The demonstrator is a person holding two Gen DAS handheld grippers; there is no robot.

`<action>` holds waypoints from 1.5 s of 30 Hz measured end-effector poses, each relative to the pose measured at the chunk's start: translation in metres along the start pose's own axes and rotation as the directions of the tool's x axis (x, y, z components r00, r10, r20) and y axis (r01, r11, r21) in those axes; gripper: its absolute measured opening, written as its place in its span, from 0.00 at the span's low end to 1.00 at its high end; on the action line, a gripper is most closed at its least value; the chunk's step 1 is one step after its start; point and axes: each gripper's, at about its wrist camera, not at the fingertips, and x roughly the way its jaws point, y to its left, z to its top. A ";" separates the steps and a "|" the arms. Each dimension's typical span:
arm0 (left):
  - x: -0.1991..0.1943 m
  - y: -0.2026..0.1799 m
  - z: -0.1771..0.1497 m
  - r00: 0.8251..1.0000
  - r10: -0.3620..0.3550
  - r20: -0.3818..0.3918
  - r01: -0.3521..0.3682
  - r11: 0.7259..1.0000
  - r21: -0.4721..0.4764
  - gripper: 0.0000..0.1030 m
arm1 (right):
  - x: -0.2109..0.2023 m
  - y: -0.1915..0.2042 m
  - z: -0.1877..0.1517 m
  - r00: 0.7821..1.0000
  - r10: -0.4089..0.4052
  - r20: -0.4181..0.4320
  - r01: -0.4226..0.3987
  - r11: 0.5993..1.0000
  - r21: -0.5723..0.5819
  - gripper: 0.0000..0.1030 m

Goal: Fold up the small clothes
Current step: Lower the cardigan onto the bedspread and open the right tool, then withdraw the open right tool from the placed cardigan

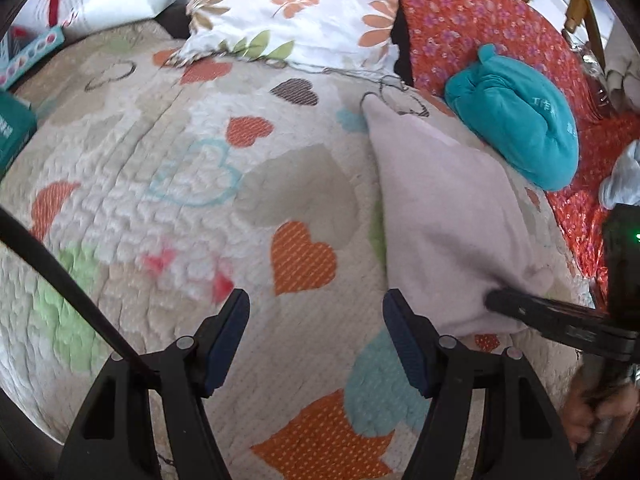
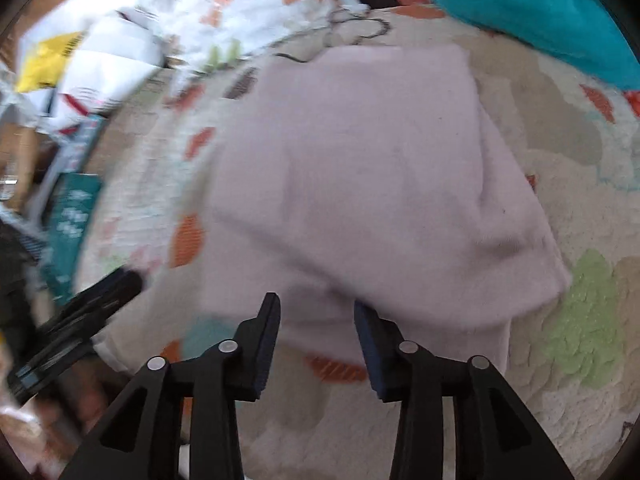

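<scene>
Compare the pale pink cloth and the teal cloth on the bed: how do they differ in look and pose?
The pale pink cloth lies flat, folded into a broad panel on the heart-patterned quilt; the teal cloth sits as a plump, rounded bundle, partly on the red floral cover. The pink one looks plain; the teal one carries faint light lettering. The pink one spreads wider. Both are soft, single-coloured and unheld.

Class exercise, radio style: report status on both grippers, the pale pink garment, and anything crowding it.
Left gripper open, empty, over the quilt. Right gripper open at the pink garment near edge, pads off it. Garment lies folded. Teal garment close beside it.
</scene>
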 end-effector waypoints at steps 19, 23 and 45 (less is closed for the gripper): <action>0.010 -0.001 -0.013 0.998 0.055 -0.027 -0.054 0.998 0.031 0.66 | -0.035 0.015 -0.030 0.995 0.085 0.045 -0.081 0.991 -0.103 0.05; 0.018 -0.005 -0.032 0.996 0.059 -0.067 -0.059 0.998 0.009 0.66 | -0.050 -0.023 -0.006 0.984 -0.018 0.178 0.020 1.000 -0.006 0.15; 0.031 -0.034 -0.074 0.961 0.214 -0.177 -0.218 0.976 -0.004 1.00 | -0.097 -0.097 -0.041 0.959 -0.185 0.212 0.113 0.943 0.312 0.72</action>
